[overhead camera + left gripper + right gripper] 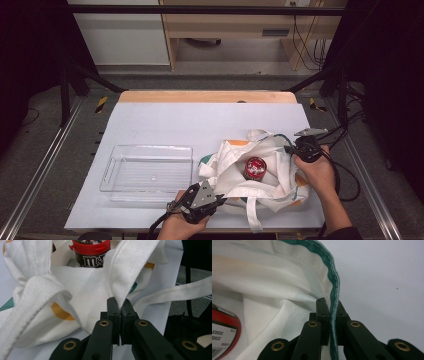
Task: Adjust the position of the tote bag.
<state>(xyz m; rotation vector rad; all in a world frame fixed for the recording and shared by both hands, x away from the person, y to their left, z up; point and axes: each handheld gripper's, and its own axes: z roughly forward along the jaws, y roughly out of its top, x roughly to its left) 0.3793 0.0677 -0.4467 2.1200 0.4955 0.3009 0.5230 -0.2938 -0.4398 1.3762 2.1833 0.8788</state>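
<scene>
One white table (pixel 150 120) carries a clear ribbed plastic tray (pixel 147 170) and, beside it, one woven cloth bag (pixel 235 155) gaping around one red-lidded candy jar (pixel 255 167). My left gripper (pixel 218 199) pinches its near rim, my right gripper (pixel 289 149) its green-edged far rim.

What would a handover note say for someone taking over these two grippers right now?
Left gripper: shut on the tote bag at its near rim.
Right gripper: shut on the bag's green-edged rim on the far side.
Together they hold the bag's mouth open on the white table cover.
A red-lidded M&M's tub stands inside the bag.
The clear tray to the left holds nothing.
Left, probably: get the tub out, perhaps to the tray.
</scene>
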